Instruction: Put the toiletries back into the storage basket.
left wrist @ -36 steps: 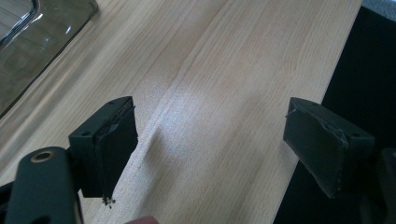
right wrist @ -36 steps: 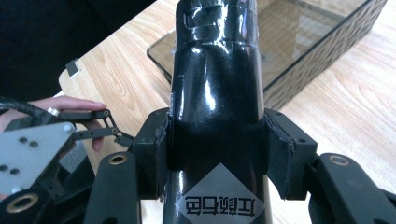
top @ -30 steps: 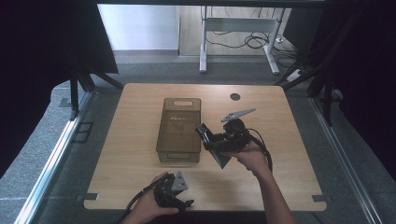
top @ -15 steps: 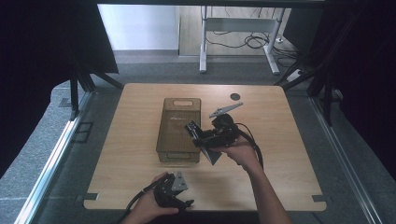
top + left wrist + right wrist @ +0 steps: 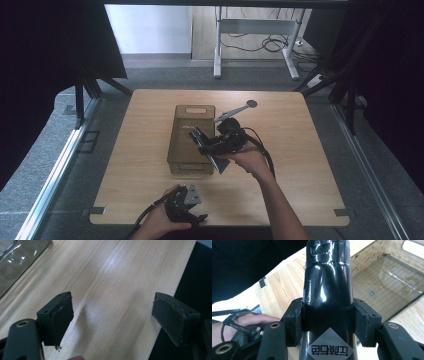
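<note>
Bottle held at bin

The right gripper (image 5: 327, 318) clamps a black bottle (image 5: 327, 287) at the right side of the clear bin (image 5: 192, 137). The left gripper (image 5: 112, 315), jaws wide apart and empty, rests at the table's (image 5: 300, 150) near edge.

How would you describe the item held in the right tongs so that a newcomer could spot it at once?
Start at the wooden table and find the clear smoky bin at its middle. At the bin's right edge, the right tongs clamp a glossy black bottle. It is the one shiny black cylinder there, with a silver diamond label.
</note>
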{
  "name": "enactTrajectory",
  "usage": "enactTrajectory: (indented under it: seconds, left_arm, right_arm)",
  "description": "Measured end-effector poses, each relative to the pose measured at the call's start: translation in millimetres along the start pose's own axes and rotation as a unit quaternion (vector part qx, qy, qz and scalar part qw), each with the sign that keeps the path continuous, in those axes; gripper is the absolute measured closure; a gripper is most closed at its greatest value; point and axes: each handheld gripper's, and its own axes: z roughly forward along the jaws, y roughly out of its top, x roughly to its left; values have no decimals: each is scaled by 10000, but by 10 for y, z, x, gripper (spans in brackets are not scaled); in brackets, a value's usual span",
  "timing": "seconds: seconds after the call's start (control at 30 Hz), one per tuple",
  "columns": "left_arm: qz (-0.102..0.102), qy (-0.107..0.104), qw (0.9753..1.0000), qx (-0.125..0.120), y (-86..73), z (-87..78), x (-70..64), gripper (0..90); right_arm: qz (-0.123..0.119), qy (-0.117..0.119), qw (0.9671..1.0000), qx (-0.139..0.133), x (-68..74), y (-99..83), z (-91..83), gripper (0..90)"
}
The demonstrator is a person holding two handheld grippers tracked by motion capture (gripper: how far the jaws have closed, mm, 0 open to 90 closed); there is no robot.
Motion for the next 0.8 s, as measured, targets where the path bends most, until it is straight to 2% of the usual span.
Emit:
enactTrajectory:
  seconds: [0.3,0.8]
  left_arm:
    - [-14,-11,10000,-4,2,3,-4,176]
    - [-45,-14,10000,11,-10,11,8,176]
  right_arm:
    - [-22,60,10000,21,30,70,81,468]
    - [-115,187,9996,164,107,167,318,468]
